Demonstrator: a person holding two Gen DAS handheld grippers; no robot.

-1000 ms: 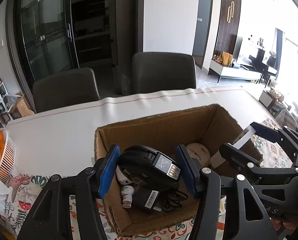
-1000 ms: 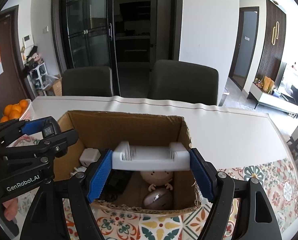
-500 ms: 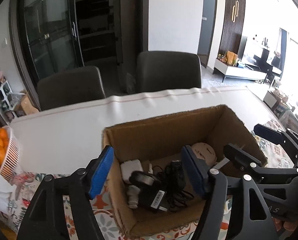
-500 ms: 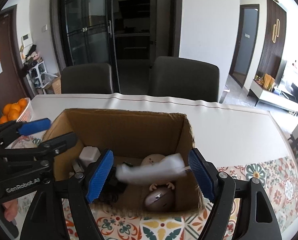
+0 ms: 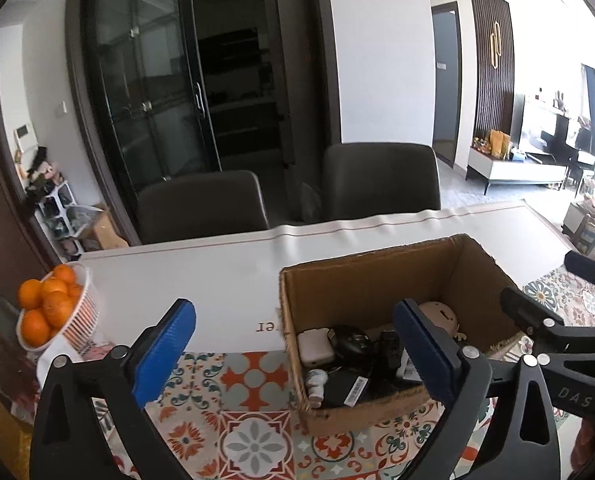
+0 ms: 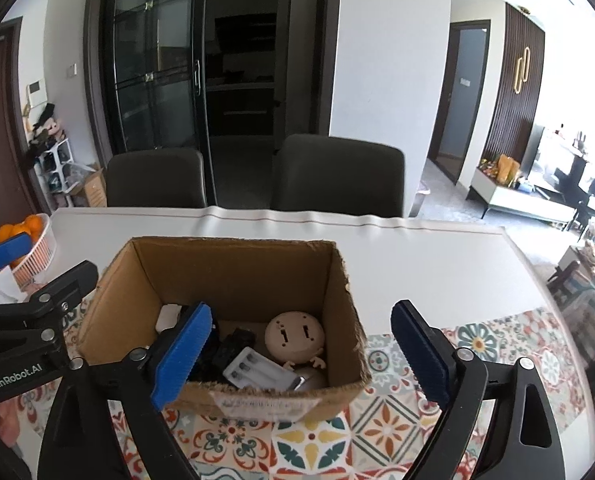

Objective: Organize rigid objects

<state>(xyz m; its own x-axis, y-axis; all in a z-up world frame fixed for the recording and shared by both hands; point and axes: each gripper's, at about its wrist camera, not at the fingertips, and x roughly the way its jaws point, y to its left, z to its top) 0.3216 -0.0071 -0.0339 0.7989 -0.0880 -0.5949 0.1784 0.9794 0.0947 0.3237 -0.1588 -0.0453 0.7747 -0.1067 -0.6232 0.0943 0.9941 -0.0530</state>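
Observation:
An open cardboard box (image 5: 377,280) (image 6: 233,264) stands on the patterned table mat and holds several small items. A white battery charger (image 6: 257,372) lies in it beside a beige doll head (image 6: 295,334) (image 5: 441,314). A white adapter (image 5: 315,348) and a black device (image 5: 349,338) lie at the box's left end. My left gripper (image 5: 293,320) (image 6: 37,266) hovers near the box's left corner, its jaws opening wide and empty. My right gripper (image 6: 301,316) (image 5: 557,292) hangs over the box's near wall, its jaws also opening with nothing between them.
A white basket of oranges (image 5: 53,312) (image 6: 25,236) sits at the table's left edge. Two dark chairs (image 6: 337,176) stand behind the white table (image 6: 417,256). The patterned mat (image 5: 249,400) covers the near side.
The left gripper let go of the black device, and the right gripper let go of the white battery charger; both fell into the box. Both grippers opened wide and drew up and back.

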